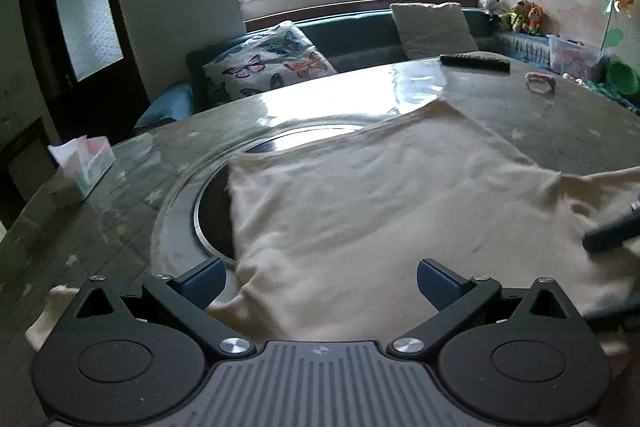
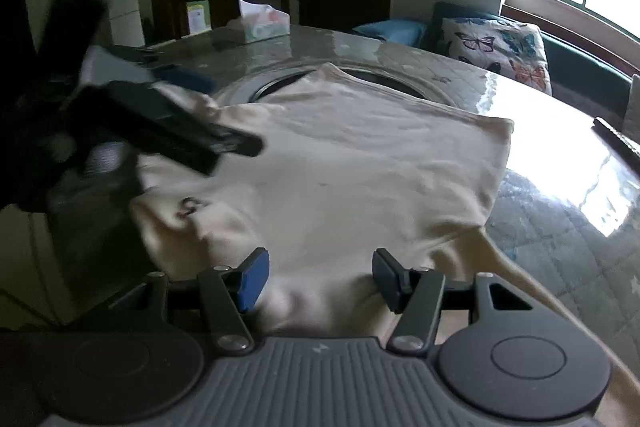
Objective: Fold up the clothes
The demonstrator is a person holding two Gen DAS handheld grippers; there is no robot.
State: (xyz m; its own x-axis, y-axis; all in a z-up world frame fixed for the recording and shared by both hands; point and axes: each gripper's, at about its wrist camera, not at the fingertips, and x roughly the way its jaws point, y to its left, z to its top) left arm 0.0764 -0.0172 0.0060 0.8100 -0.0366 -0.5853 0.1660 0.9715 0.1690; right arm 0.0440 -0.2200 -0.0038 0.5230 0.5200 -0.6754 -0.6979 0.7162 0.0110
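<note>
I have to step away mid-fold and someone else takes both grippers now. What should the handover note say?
Left gripper: open, over the near edge of the cream garment, holding nothing.
Right gripper: open, also over the near edge, empty.
Garment lies spread on the round table, partly covering its centre recess; one sleeve trails toward the right.
Done: laid out, some wrinkles.
Left: all folds.

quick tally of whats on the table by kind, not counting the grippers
Cream garment: 1
Tissue box: 1
Dark flat object at the far edge: 1
Small pink item, too blurred to name: 1
Total: 4, all on the round table
</note>
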